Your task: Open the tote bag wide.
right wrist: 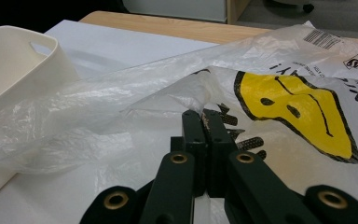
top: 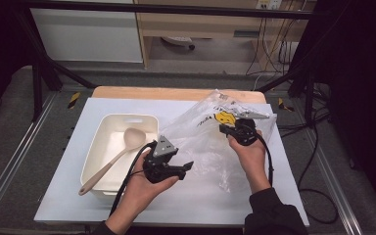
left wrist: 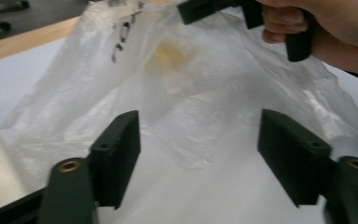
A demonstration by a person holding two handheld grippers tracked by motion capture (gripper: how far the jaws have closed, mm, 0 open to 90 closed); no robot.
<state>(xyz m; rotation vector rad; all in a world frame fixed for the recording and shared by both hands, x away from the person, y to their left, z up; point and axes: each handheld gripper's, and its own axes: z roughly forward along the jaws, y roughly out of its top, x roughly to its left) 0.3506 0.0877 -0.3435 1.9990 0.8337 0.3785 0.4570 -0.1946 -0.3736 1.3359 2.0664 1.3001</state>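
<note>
While pinching the upper edge of the clear plastic bag (right wrist: 261, 93), right gripper (right wrist: 206, 116) jaws pressed together on the film, just beside the yellow smiley print (right wrist: 303, 112). Bag thereby lifted off the white table sheet (top: 68, 186), lower part draped on it; probably held up so the mouth can be parted. Left gripper (top: 174, 169) jaws spread wide, nothing between them, aimed at the hanging film from the near side; pads (left wrist: 121, 149) clear of the plastic. Likely positioned to take the opposite layer. Cream plastic tub (top: 103, 142) left of the bag, beige ladle (top: 122, 152) lying inside, handle over the near rim, untouched. Bag edge near the tub rim; contact not discernible. Risk: thin film slipping or both layers caught together.
</note>
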